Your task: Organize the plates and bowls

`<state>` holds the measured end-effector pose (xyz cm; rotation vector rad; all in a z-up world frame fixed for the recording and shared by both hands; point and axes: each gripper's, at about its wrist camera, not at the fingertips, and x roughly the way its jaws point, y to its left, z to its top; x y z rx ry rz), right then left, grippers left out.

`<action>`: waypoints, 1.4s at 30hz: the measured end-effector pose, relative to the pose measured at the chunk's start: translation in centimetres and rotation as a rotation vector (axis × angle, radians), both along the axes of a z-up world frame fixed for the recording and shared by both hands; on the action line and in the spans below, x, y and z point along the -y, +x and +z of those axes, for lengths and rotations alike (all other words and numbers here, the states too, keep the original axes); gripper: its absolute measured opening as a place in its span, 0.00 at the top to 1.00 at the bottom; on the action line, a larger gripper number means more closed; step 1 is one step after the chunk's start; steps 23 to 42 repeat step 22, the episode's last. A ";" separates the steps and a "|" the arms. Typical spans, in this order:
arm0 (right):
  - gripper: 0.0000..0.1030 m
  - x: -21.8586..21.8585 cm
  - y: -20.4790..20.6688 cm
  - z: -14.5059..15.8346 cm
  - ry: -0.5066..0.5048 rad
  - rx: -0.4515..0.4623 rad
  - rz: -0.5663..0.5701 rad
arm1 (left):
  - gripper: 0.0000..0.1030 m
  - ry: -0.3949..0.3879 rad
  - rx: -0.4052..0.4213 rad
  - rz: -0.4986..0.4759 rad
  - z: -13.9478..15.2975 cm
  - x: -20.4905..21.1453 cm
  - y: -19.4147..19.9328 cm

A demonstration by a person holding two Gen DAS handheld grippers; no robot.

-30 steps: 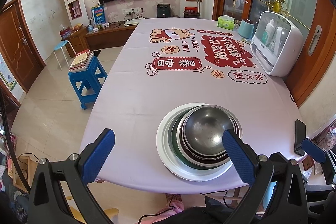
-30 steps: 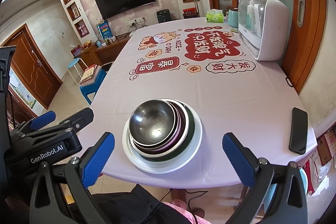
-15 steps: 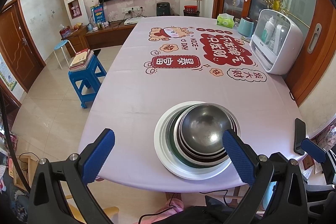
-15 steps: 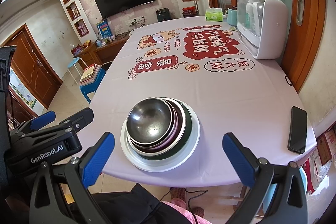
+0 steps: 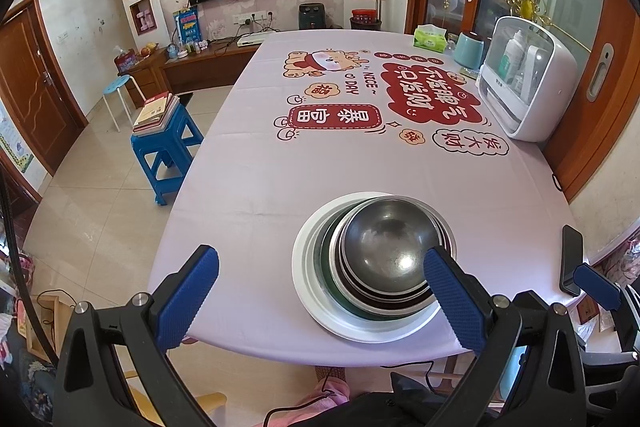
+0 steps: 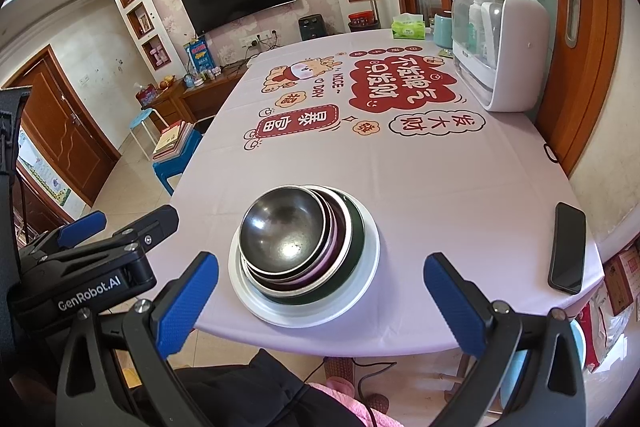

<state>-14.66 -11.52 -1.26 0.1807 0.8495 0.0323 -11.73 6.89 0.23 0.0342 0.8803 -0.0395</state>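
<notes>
The dishes sit nested in one stack near the 6 o'clock edge of the counter (image 6: pixel 420 163): a steel bowl (image 6: pixel 284 235) on top, several shallower bowls and plates under it, a dark green dish (image 6: pixel 356 247) below those, and a wide white plate (image 6: pixel 372 263) at the bottom. The upper pieces lean toward 9 o'clock in the right wrist view, so the pile is not concentric.

Both pairs of tongs hang off the counter's near edge with nothing between them. The left tongs (image 5: pixel 320 291) are spread wide, with the stack at about 1 o'clock from them; the right tongs (image 6: pixel 322 297) are also spread wide, with the stack at 12 o'clock.

This arrangement fits two stages: a stack ready to be taken apart and sorted, or a stack just gathered with both tongs drawn clear. The pictures do not settle which.

Whichever it is, handling this pile well likely means gripping a rim rather than a curved wall, since polished steel will probably slip. Lifting one piece straight up while steadying the white plate should keep the off-centre layers from sliding. A phone (image 6: pixel 568 247) lies at 3 o'clock, well apart, and should be avoided.
</notes>
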 end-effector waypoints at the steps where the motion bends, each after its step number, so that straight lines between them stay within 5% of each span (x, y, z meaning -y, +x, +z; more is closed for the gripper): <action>1: 0.00 0.0 0.0 0.0 0.000 0.000 0.000 | 0.01 0.000 0.000 0.000 0.1 -0.1 0.1; 42: 0.00 0.1 0.0 0.0 0.001 -0.003 0.001 | 0.01 0.001 -0.002 -0.003 0.2 -0.1 0.4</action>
